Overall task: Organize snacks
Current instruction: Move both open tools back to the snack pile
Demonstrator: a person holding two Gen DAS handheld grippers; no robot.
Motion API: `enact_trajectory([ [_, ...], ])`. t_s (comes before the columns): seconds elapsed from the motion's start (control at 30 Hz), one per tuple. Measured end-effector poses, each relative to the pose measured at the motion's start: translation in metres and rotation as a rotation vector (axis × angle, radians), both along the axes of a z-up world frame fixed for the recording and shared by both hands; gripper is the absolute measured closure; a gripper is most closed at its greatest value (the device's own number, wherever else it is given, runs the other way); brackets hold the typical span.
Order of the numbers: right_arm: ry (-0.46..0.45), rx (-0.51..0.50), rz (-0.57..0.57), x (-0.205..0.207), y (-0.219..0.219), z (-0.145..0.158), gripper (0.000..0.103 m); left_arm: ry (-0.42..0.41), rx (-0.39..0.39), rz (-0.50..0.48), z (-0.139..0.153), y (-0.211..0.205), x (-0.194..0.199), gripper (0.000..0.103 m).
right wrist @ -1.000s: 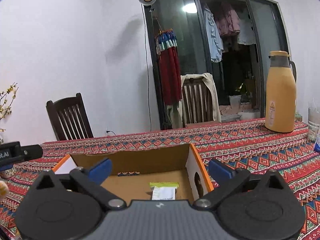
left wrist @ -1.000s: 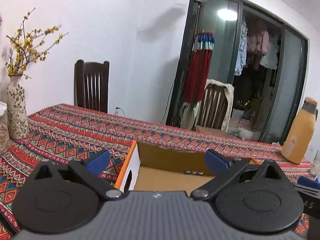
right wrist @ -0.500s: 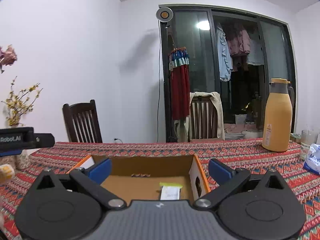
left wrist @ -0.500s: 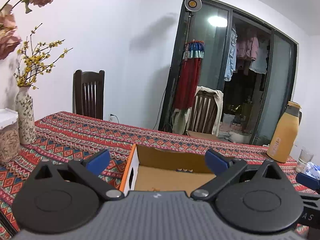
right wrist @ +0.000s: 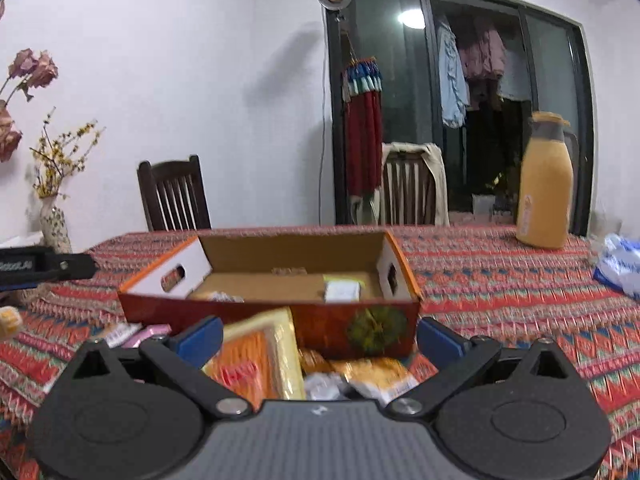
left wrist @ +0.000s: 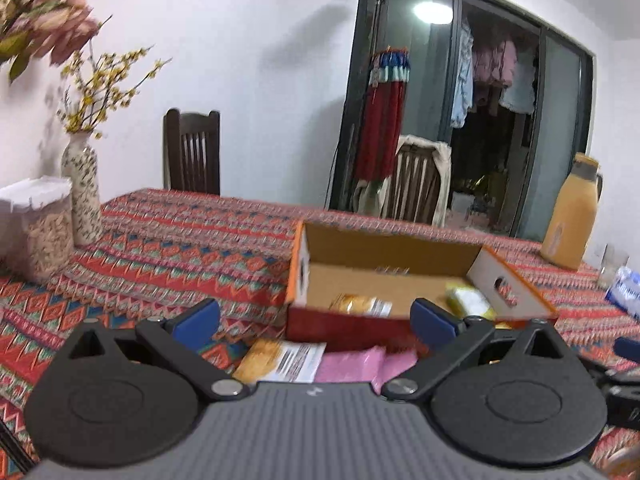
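An open cardboard box (left wrist: 394,258) (right wrist: 280,256) with orange rims sits on the patterned tablecloth and holds a few snack packets (left wrist: 468,300) (right wrist: 342,290). More snacks lie in front of it: a tan packet (left wrist: 280,358) and a pink packet (left wrist: 352,364) under my left gripper (left wrist: 314,318), and an orange-yellow packet (right wrist: 256,360) and a smaller yellow packet (right wrist: 376,374) under my right gripper (right wrist: 320,334). Both grippers are open and empty, hovering just short of the box.
A mustard thermos (left wrist: 570,224) (right wrist: 544,184) stands at the back right. A vase with flowers (left wrist: 82,192) and a jar of cereal (left wrist: 38,228) stand at the left. A blue-white bag (right wrist: 618,262) lies at right. Chairs (right wrist: 174,196) stand behind the table.
Both grippers have pulled back and tilted down from over the box. The loose snacks in front of the box now show. Both stay open.
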State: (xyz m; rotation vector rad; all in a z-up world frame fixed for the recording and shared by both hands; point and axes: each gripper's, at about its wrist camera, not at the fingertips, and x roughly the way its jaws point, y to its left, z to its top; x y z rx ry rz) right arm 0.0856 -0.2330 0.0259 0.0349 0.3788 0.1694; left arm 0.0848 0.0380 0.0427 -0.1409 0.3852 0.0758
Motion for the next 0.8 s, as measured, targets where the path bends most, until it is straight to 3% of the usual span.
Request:
enact_trajectory([
  [0.33, 0.061, 0.003, -0.045, -0.018, -0.018, -0.032, 0.000, 0.077, 0.028, 0.037, -0.039, 0.015, -0.002, 0.000],
  [0.8, 0.098, 0.009, -0.002, -0.017, -0.009, -0.039, 0.000, 0.032, 0.003, 0.014, -0.051, 0.018, -0.003, 0.000],
])
